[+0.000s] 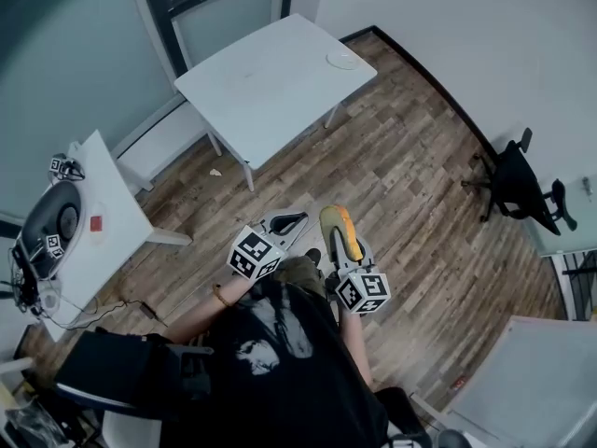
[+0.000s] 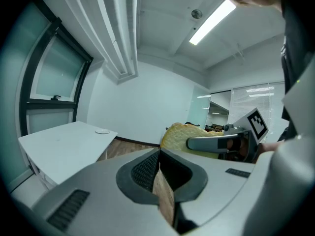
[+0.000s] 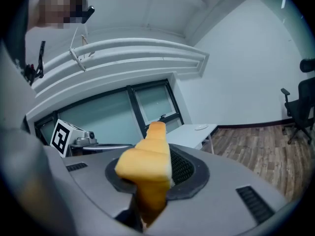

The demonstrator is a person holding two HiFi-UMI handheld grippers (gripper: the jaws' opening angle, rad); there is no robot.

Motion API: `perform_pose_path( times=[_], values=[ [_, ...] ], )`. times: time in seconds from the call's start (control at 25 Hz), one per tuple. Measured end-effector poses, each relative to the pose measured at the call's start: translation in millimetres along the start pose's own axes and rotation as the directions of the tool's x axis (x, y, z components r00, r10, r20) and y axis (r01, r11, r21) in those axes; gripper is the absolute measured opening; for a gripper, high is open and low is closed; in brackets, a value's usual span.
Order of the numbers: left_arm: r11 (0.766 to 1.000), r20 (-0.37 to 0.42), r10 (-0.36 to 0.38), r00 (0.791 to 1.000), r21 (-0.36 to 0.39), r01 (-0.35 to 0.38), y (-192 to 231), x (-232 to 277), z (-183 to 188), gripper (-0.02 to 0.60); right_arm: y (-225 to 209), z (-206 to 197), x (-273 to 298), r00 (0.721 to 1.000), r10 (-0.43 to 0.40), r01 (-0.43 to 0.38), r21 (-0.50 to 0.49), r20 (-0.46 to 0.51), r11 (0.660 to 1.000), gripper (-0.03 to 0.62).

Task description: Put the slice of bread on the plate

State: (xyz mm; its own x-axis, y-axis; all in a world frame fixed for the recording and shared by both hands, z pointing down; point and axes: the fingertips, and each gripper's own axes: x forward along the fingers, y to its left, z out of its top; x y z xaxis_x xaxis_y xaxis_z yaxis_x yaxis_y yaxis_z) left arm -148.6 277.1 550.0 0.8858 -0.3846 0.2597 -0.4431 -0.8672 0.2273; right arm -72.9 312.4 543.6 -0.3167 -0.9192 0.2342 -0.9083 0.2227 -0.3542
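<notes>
A yellow-crusted slice of bread stands on edge between the jaws of my right gripper, which is shut on it, held over the wooden floor in front of the person. In the right gripper view the bread fills the jaws. My left gripper is just to the left of it, jaws together with nothing in them; in its own view the jaws meet and the bread shows to the right. A small white plate lies on the far right corner of the white table, well ahead of both grippers.
A white side table with a round grey machine stands at the left. A black office chair is at the right by the wall. Another pale table is at the bottom right. Wooden floor lies between me and the plate's table.
</notes>
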Motion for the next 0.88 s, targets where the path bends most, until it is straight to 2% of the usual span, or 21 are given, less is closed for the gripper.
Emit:
perform_pose_path(
  times=[0.2,0.52,0.72,0.88],
  values=[
    [1.0,-0.018,0.001,1.0,-0.009,-0.001,3.8,30.2,5.3,0.006,-29.8,7.2,15.1,0.999,0.051,-0.051,0.052,-0.009,0.997,0.095],
    [1.0,-0.04,-0.002,0.999,0.005,0.003,7.5,118.7,41.9,0.006,-86.4,59.3,53.1,0.979,0.203,-0.202,0.033,-0.034,0.979,0.095],
    [1.0,-0.045,0.003,0.999,-0.028,-0.004,14.0,164.2,49.8,0.006,-127.4,84.5,65.9,0.974,0.219,-0.219,-0.003,-0.052,0.976,0.095],
    [0.999,-0.076,0.0,0.997,-0.049,-0.004,16.6,191.8,45.4,0.006,-172.3,83.3,67.4,0.981,0.179,-0.176,0.042,-0.076,0.983,0.095]
  ],
)
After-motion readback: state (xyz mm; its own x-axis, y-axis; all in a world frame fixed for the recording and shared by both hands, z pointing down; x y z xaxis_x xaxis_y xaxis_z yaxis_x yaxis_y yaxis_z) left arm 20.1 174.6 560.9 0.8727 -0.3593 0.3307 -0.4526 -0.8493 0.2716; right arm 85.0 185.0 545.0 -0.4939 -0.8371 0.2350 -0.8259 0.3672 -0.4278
